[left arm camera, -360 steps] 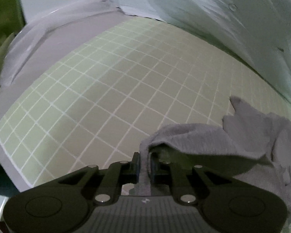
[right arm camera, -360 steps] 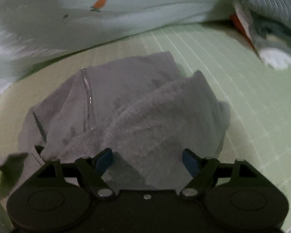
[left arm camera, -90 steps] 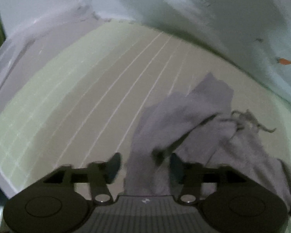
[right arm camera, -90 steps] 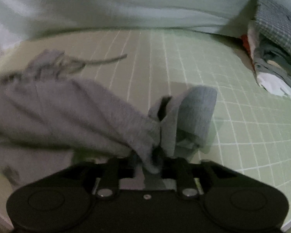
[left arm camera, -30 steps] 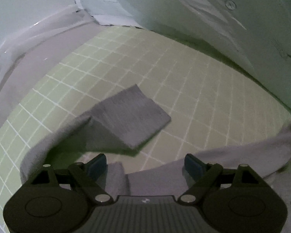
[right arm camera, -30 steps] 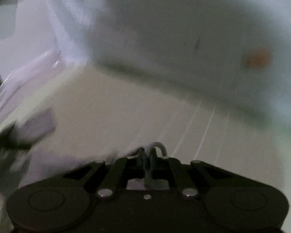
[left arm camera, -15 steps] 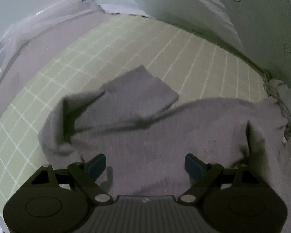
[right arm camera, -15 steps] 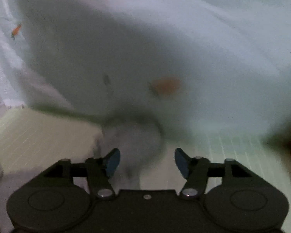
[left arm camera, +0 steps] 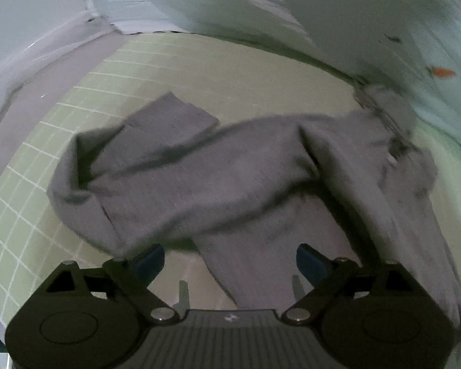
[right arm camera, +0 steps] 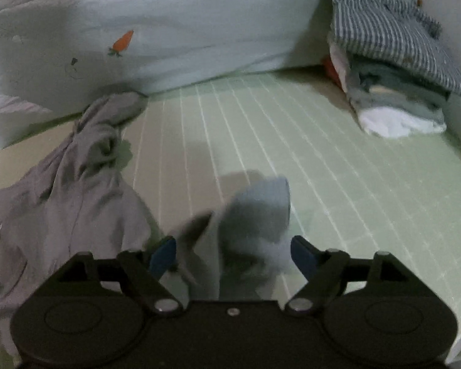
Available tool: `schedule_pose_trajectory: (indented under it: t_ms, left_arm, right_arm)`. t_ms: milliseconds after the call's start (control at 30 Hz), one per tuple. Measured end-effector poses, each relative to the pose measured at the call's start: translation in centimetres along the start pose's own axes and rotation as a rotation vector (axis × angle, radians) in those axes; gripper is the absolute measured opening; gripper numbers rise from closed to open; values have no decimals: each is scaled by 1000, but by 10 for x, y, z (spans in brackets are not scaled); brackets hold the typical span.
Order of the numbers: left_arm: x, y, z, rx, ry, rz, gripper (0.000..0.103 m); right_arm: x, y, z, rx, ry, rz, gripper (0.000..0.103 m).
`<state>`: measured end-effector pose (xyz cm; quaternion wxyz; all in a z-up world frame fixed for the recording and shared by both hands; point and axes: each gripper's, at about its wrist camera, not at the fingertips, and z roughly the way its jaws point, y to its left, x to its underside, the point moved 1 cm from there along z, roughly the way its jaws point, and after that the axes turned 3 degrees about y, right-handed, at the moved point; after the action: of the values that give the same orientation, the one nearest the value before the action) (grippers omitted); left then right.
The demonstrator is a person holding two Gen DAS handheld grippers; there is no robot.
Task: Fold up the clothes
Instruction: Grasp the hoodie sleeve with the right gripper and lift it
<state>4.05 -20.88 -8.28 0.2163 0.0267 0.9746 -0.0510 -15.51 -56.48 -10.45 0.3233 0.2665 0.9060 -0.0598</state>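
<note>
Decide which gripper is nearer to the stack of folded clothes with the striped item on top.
Right. The right gripper faces the stack of folded clothes, which lies ahead and to its right across the green mat. The left gripper hangs over the grey garment; its view shows no stack.

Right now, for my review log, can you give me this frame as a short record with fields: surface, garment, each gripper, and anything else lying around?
surface: pale green mat with a white grid
garment: grey fleece zip-up top, spread out but rumpled, sleeve end lying on the mat
left gripper: jaws wide apart, empty, over the garment's near edge
right gripper: jaws wide apart, empty, a grey sleeve end just ahead
other: pile of folded clothes topped by blue-and-white striped fabric at far right; light bedding with a carrot print behind
fold status: not yet folded
</note>
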Motion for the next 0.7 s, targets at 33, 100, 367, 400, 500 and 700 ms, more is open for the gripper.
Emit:
schedule_pose_trajectory:
  t_ms: [33, 100, 367, 400, 500, 700]
  left_arm:
    - [5, -2, -2, 1, 3, 5, 92]
    - [15, -5, -6, 1, 7, 15, 92]
    - [46, -6, -25, -33, 8, -14, 93]
    - [50, -5, -27, -37, 9, -23, 93]
    - [57, -6, -30, -50, 15, -45, 93]
    - [68, -19, -32, -58, 24, -36, 93]
  right_arm:
    - [6, -2, 1, -9, 17, -7, 84]
    - [15, -1, 6, -10, 58, -49, 84]
    - [31, -3, 11, -74, 112, -152, 85]
    - [32, -3, 11, -85, 114, -163, 85]
    - [35, -4, 11, -115, 118, -197, 85]
    - [41, -6, 12, -176, 128, -264, 67]
